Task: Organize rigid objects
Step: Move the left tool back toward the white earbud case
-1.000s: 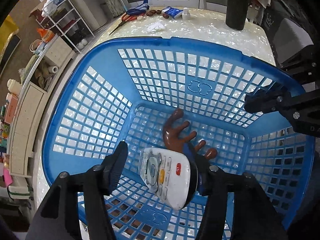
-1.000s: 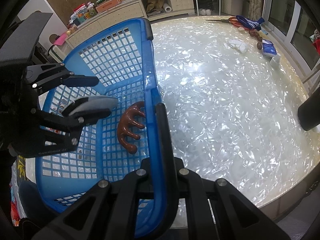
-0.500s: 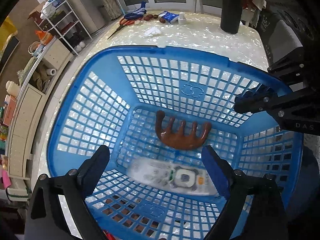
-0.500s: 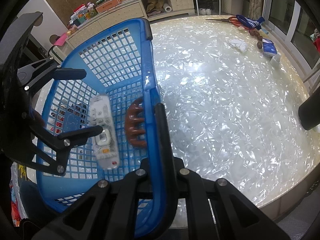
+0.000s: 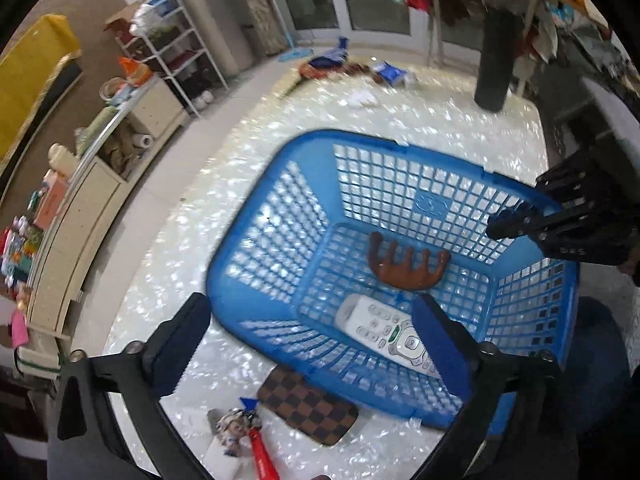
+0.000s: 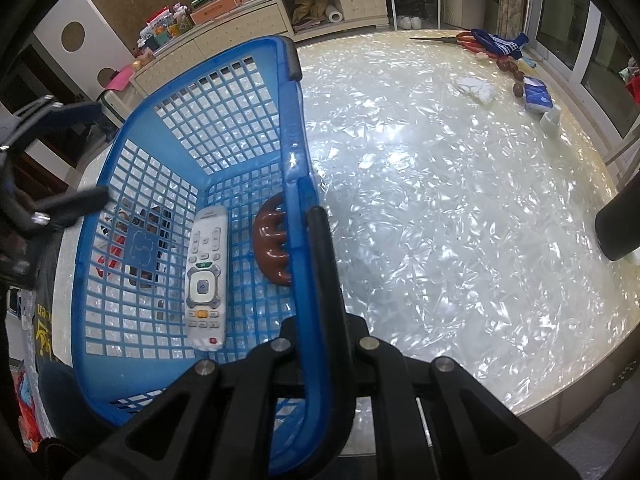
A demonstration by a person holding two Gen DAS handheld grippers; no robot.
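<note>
A blue lattice basket stands on the pearly table. A white remote and a brown claw-shaped piece lie flat on its floor. My left gripper hovers above the basket's near rim, its jaws opening wide with nothing pressed between them; its right finger overlaps the remote's end in the picture. My right gripper is shut on the basket rim, and it also shows at the basket's right side. The right wrist view shows the remote beside the brown piece.
A brown checkered case, a small doll charm and a red item lie on the table before the basket. A black cylinder, scissors, a white cloth and a blue packet lie farther off.
My left gripper opened and let go of the remote, which dropped flat onto the basket floor. That gripper then rose and drew back over the near rim. The right gripper stayed put.
</note>
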